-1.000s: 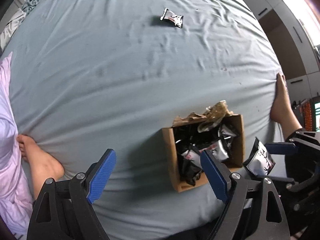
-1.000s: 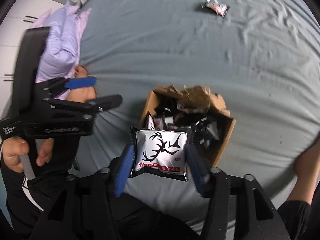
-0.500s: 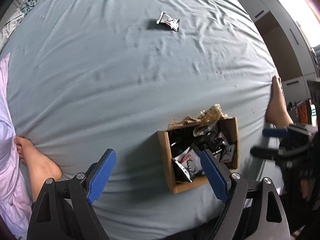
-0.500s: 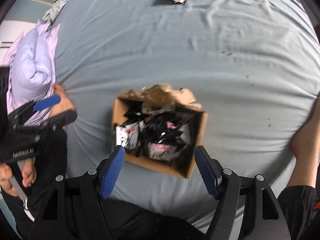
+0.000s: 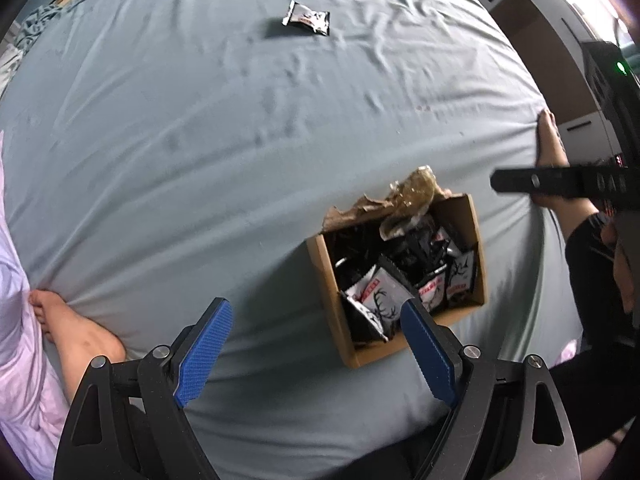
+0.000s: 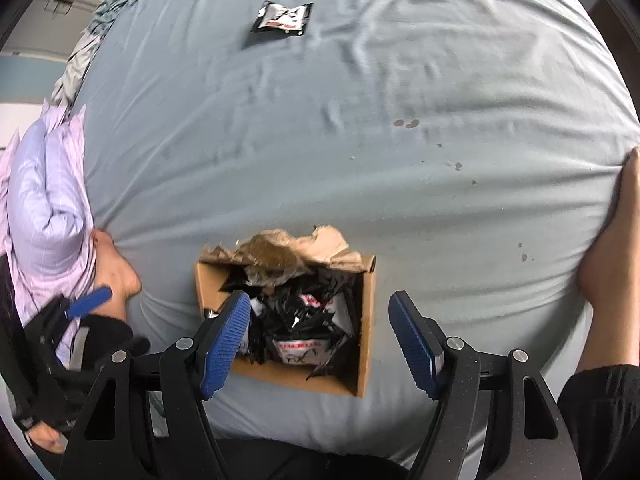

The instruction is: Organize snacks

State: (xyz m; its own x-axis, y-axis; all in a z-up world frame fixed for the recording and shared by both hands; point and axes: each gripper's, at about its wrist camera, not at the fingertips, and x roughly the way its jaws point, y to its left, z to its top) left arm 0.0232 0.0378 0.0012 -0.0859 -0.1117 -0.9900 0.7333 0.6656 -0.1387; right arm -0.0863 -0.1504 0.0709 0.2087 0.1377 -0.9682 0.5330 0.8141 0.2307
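Left wrist view: left gripper (image 5: 316,344) is hanging over the bed sheet (image 5: 200,140) w/ jaws apart, nothing between them. The cardboard box (image 5: 328,280) of snack packets (image 5: 376,292) is sitting just beyond its right finger. A lone packet (image 5: 306,18) is lying far past the box; wide bare sheet in between.

Right wrist view: right gripper (image 6: 320,340) is hovering over the box (image 6: 368,320), jaws just opened, empty. A bare foot (image 6: 612,264) is resting at the sheet's edge, right of the box.
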